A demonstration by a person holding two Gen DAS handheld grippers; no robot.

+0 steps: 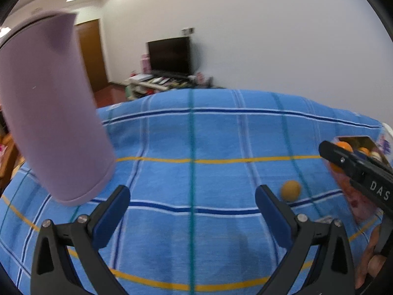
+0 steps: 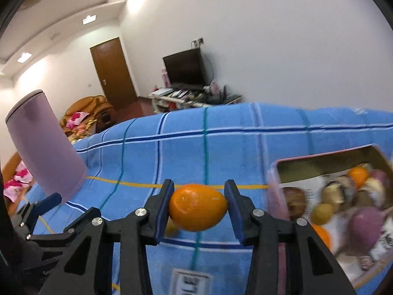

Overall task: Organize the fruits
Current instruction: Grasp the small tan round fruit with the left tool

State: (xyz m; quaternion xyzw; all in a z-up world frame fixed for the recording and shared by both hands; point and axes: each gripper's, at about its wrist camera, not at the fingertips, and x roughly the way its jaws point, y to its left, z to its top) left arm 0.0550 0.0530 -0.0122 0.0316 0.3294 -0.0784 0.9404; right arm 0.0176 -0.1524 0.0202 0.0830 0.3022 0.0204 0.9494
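In the right wrist view my right gripper (image 2: 198, 206) is shut on an orange fruit (image 2: 197, 207), held clear above the blue checked cloth (image 2: 221, 147). Both blue pads press its sides. Just behind and below it a small yellow fruit (image 2: 171, 229) peeks out on the cloth. To the right stands a pink-rimmed tin box (image 2: 277, 186) with several fruits inside. In the left wrist view my left gripper (image 1: 192, 209) is open over bare cloth, nothing between its fingers. A small yellow-orange fruit (image 1: 290, 190) lies right of its right finger. The right gripper's black body (image 1: 356, 169) reaches in from the right.
A tall mauve cylinder container (image 1: 51, 113) stands at the table's left side, also seen as the mauve container (image 2: 46, 147). The tin box (image 1: 353, 196) sits at the right edge. Beyond the table are a TV stand, a wooden door and a sofa.
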